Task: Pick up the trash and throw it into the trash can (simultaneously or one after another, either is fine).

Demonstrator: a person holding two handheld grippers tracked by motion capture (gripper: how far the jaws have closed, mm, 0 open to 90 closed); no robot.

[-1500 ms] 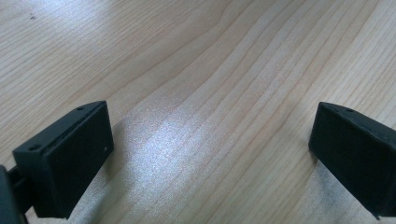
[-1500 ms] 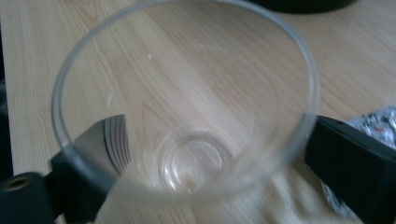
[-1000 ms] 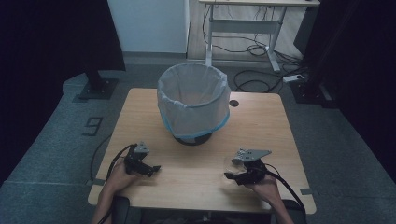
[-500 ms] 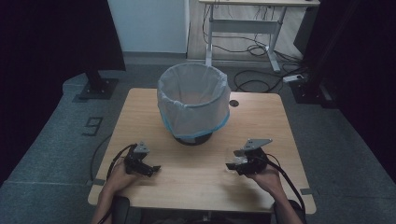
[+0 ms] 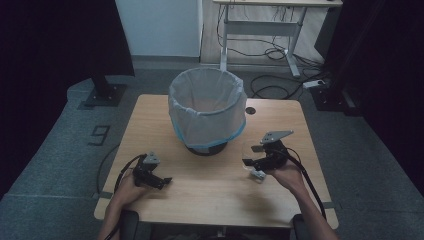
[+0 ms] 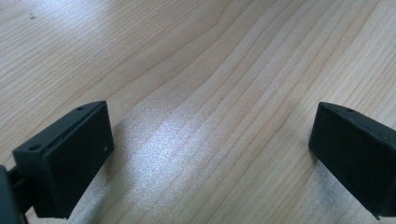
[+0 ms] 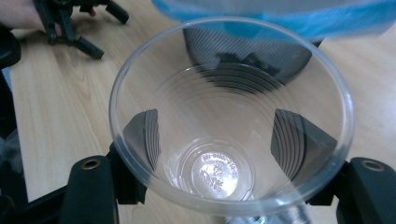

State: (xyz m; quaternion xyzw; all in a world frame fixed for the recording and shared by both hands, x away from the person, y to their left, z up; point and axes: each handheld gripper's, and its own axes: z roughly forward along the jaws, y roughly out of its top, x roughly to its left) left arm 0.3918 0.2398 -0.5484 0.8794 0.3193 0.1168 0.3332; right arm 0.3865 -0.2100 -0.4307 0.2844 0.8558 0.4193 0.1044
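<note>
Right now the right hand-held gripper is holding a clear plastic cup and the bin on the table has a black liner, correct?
Not quite. The liner is white with a blue band, as the high view shows. The rest holds: the right hand-held gripper grips the clear plastic cup, and the bin stands on the table.

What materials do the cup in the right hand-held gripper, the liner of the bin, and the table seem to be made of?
The cup looks like thin clear plastic, glossy: the jaws show through its ribbed wall. The liner seems a thin whitish plastic film with a blue band at its lower edge, slightly wrinkled over the bin's rim. The table looks like light wood or a wood-grain laminate, smooth with a soft sheen; which of the two I cannot tell.
</note>
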